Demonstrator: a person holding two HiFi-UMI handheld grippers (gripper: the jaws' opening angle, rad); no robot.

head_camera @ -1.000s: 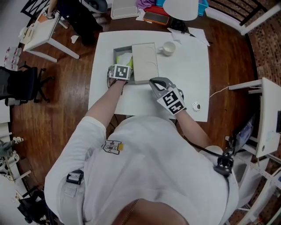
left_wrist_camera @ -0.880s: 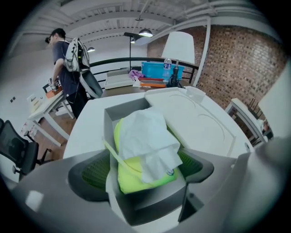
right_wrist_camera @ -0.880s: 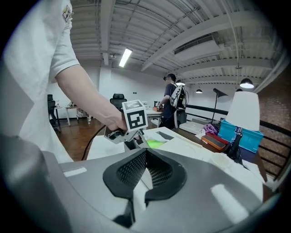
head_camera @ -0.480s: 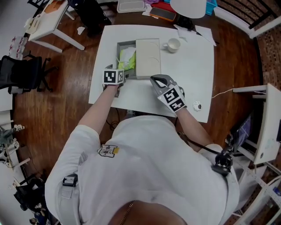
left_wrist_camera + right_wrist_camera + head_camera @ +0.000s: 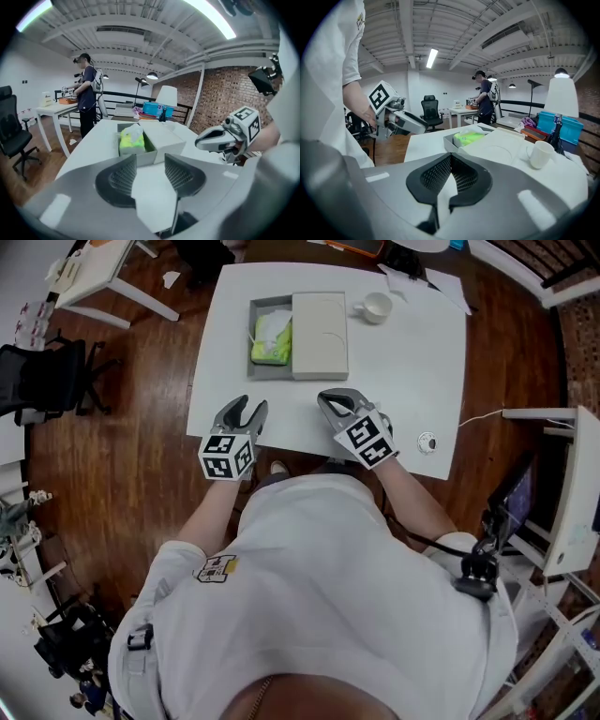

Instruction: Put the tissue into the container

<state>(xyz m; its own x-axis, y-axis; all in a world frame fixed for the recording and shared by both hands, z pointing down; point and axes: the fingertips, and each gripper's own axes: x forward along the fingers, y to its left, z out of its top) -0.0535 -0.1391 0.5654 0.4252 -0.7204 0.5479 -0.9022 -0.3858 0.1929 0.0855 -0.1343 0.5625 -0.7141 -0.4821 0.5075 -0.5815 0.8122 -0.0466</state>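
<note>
The tissue [image 5: 272,337] lies inside the container [image 5: 265,375], in its open left half at the far side of the table [image 5: 403,381]. The lid [image 5: 319,334] covers the right half. I judge the task itself as good as done.

My left claw [image 5: 251,406] hangs over the near table edge, well apart from the container. Its jaws are closing with nothing between them. My right claw [image 5: 325,401] sits just right of it, also near the edge, its tips pressed together and empty.

What is left, I think, is to finish cleanly:

- Let the left claw close on air where it is, not nearer the container, so it can't snag the loose sheet sticking up from the pack.
- Check from the left gripper view that the pack sits low between the walls. It seems to, though the top sheet pokes above the rim.
- If the lid has to close, I would push it leftward with my right claw and stay clear of the cup [image 5: 377,307] beyond it.
</note>
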